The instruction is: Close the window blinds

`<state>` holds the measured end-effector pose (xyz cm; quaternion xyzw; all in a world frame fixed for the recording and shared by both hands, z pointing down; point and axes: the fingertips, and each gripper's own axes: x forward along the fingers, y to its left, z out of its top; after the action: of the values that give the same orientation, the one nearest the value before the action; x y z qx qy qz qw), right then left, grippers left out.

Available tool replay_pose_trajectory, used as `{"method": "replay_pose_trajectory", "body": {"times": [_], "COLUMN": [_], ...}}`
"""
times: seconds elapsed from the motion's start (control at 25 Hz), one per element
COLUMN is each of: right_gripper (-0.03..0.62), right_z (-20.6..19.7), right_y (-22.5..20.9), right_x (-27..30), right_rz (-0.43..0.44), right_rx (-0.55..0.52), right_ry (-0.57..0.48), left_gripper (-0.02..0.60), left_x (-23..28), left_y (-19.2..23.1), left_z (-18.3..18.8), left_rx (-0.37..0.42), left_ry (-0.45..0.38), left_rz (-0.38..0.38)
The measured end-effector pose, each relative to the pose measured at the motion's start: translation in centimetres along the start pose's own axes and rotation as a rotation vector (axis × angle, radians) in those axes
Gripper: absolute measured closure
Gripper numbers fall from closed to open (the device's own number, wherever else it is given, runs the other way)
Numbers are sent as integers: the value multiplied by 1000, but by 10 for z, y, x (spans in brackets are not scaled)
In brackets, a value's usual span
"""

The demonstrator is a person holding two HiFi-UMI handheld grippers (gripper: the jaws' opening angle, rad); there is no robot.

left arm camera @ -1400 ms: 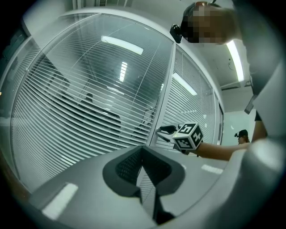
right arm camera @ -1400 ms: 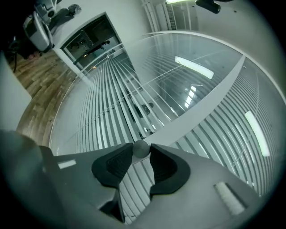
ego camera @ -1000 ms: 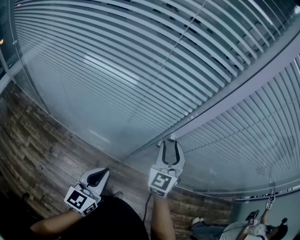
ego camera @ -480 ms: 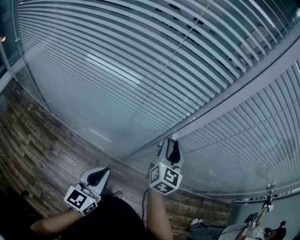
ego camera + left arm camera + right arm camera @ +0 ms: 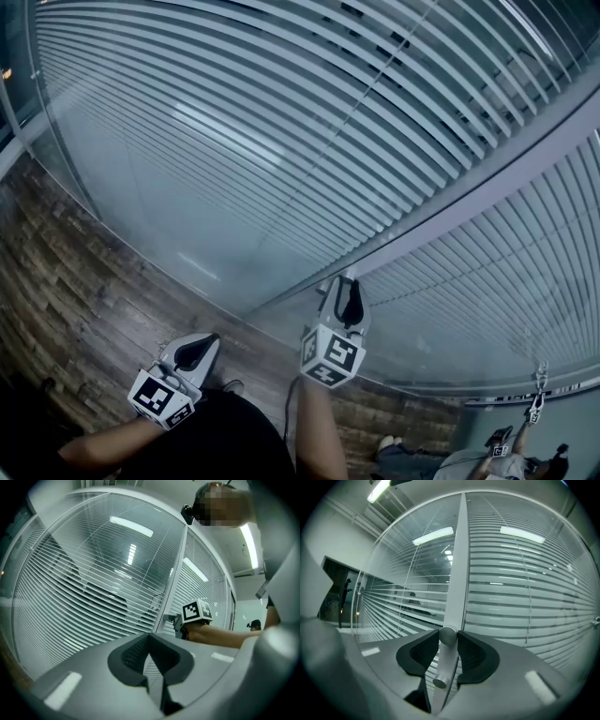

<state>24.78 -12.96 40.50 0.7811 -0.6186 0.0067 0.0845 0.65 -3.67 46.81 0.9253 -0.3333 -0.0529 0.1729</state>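
White slatted blinds (image 5: pixel 281 122) hang behind glass panes on both sides of a grey upright frame post (image 5: pixel 469 202). A small round metal knob (image 5: pixel 448 635) sticks out of that post (image 5: pixel 457 564), with a second stud (image 5: pixel 439 682) below it. My right gripper (image 5: pixel 448 637) reaches level to the post, and its jaws have just been closing; both pads now press on the knob. In the head view the right gripper (image 5: pixel 349 283) meets the post low down. My left gripper (image 5: pixel 208 339) hangs apart at the lower left, shut and empty (image 5: pixel 150 637).
Dark wood-plank floor (image 5: pixel 75 281) runs along the foot of the glass. Another person (image 5: pixel 506 455) with grippers stands at the far bottom right. The glass wall curves across the whole upper view.
The right gripper has rolled about its own axis at the post, its marker cube showing a different face, and its jaws have narrowed onto the knob. The left gripper has not moved.
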Motion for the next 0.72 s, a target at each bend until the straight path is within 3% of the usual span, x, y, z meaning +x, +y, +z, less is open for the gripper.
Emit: {"method": "replay_pose_trajectory", "body": {"times": [0.2, 0.52, 0.6, 0.72], "right_gripper": [465, 468, 468, 463], "right_z": [-3, -7, -6, -4], "right_y": [0, 10, 10, 8], "right_x": [5, 4, 7, 10], "right_rz": [30, 25, 48, 68], "right_rx": [-220, -846, -892, -850], "right_ry": [25, 47, 45, 31], "left_gripper": [583, 583, 583, 583], "left_x": [4, 1, 5, 10], "left_y": [2, -1, -7, -18], "left_z": [-2, -5, -6, -8], "left_rx": [-12, -5, 0, 8], "left_ry": [0, 9, 16, 23], "left_rz": [9, 15, 12, 4]}}
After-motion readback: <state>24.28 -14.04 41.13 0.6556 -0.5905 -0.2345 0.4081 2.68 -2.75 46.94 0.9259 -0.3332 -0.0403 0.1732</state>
